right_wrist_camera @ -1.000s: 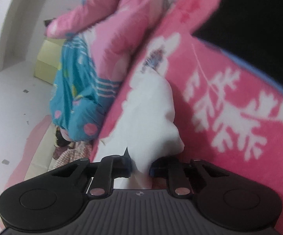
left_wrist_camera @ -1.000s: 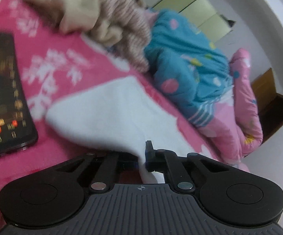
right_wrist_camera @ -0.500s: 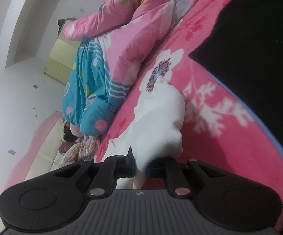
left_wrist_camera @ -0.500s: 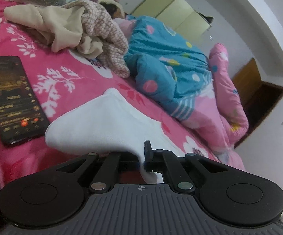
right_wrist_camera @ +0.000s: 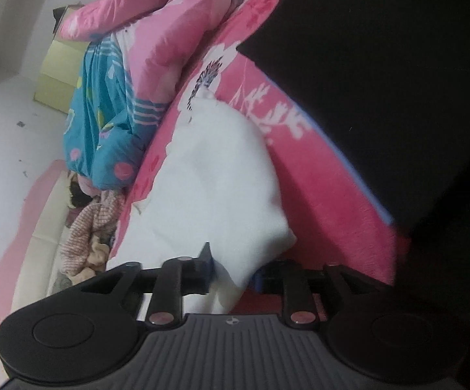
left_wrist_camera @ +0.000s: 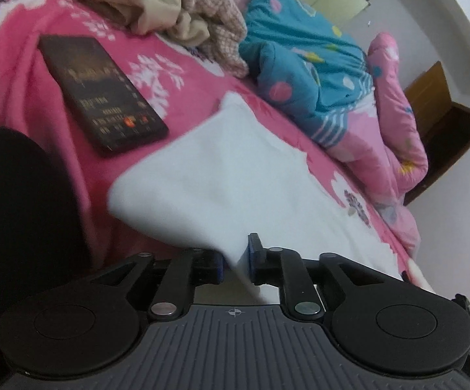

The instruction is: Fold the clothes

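Both grippers are on the white garment (left_wrist_camera: 235,175) here, and it lies spread across the pink floral bedspread (left_wrist_camera: 23,74) of the bed. The left gripper (left_wrist_camera: 236,260) has its jaws clamped on a near edge of the cloth, the fabric running straight down between the two blue pads. Over in the right wrist view, the right gripper (right_wrist_camera: 233,268) does the same: its jaws are pinched on a hanging corner of the white garment (right_wrist_camera: 222,175), which bunches up into a soft mound just ahead of the fingers.

Beside the garment on the left sits a dark phone (left_wrist_camera: 101,91) with its screen lit, flat on the bedspread, close to the cloth's far corner but not touching it. Further back, a heap of beige and knitted clothes (left_wrist_camera: 176,13) rests against a teal spotted quilt (left_wrist_camera: 306,65), and a pink quilt (left_wrist_camera: 394,123) runs along the far side of the bed. In the right wrist view, a large black shape (right_wrist_camera: 381,81) fills the upper right; what it is, I cannot tell. The garment's edges look slightly blurred.
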`<state>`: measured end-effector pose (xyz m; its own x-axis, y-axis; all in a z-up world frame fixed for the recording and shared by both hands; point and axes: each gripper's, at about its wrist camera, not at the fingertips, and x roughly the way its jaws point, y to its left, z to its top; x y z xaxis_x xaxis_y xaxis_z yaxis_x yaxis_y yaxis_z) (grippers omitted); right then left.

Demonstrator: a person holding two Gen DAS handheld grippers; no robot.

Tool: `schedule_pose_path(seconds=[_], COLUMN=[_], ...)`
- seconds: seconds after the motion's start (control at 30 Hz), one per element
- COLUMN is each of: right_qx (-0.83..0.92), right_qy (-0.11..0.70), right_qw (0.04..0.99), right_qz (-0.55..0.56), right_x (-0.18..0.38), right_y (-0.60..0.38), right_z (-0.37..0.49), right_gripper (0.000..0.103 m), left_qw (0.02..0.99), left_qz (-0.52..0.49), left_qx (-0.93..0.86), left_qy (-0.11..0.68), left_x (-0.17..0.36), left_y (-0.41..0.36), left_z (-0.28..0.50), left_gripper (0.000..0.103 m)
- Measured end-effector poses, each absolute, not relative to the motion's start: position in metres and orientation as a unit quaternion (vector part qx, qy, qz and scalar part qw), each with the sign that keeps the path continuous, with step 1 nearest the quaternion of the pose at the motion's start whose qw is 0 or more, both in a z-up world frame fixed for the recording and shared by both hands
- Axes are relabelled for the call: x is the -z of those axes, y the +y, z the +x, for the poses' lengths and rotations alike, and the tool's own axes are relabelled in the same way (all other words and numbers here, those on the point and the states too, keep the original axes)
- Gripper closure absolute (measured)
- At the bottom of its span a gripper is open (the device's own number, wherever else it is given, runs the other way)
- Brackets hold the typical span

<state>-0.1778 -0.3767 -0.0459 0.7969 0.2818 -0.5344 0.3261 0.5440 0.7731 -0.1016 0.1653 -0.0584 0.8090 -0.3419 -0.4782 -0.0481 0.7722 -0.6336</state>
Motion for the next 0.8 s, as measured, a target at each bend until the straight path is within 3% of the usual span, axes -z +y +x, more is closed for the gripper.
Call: schedule_pose_path(seconds=[0.1, 0.33, 0.5, 0.8], right_qx=[0.030, 0.055, 0.043, -0.013], right_qy=[0.320, 0.315, 0.289, 0.284], right_qw=[0.833, 0.878, 0.912, 0.931], right_qz=[0.451, 0.355, 0.289, 0.229], right_x=[0.038, 0.004, -0.027, -0.052], right_y=[-0.377, -0.372, -0.366, -0.356], right_z=[-0.188, -0.209, -0.202, -0.143], right_gripper=[0.063, 0.061, 0.061, 0.061], left_qw=[0.900, 0.923, 0.950, 0.948], left_qz=[-0.317, -0.277, -0.222, -0.148], left_qx=[0.070, 0.058, 0.051, 0.125], left_qy=[0.292, 0.261, 0.214, 0.252], left_x=[0.056, 0.031, 0.002, -0.018], left_y=[0.176, 0.197, 0.205, 0.163], left_z=[-0.113, -0.131, -0.135, -0.035], left_gripper=[0.076, 0.074, 0.058, 0.047])
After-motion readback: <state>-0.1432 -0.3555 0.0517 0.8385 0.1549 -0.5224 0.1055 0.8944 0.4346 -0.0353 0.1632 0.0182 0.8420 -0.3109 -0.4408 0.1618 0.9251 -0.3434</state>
